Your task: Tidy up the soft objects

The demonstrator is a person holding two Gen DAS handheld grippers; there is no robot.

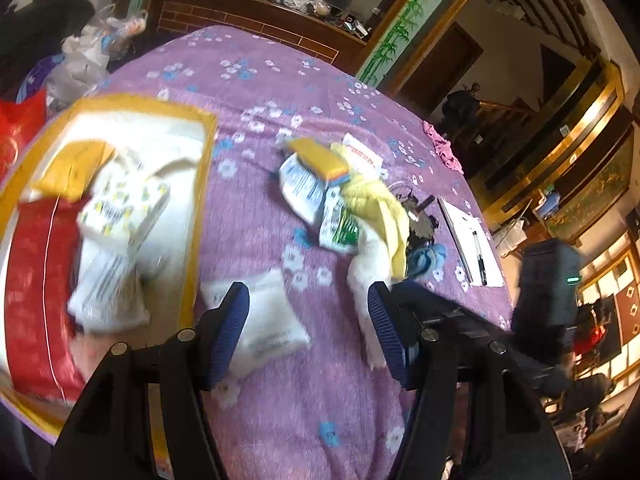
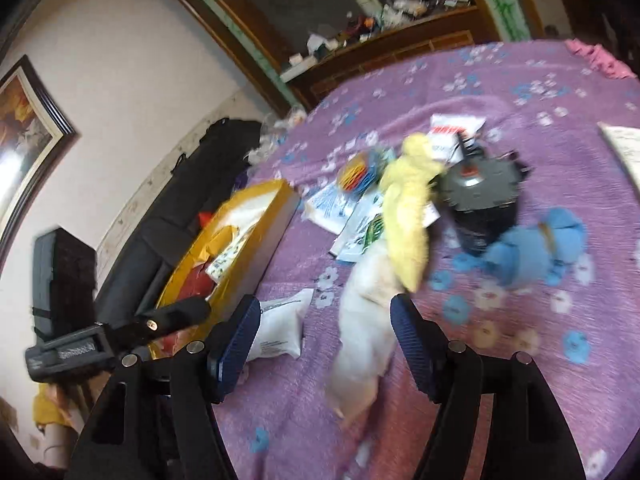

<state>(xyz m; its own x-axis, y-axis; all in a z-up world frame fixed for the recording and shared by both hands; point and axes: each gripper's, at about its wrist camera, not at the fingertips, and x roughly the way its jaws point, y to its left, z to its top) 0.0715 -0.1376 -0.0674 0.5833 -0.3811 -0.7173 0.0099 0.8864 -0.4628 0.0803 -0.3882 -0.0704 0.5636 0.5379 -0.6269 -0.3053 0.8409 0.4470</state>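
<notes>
Both grippers spread, empty: left gripper [image 1: 308, 304] over white packet [image 1: 264, 320], right gripper [image 2: 326, 320] over white cloth [image 2: 360, 344].

A purple flower-printed blanket [image 1: 280, 92] is spread over the surface. At its far edge a notepad [image 1: 472, 240] carrying a black pen [image 1: 479, 258] is seen. Behind, a cluttered dark wooden shelf [image 1: 256, 4] and a bamboo-painted panel [image 1: 404, 28] are visible; a framed picture [image 2: 24, 120] is hung on the wall.
</notes>
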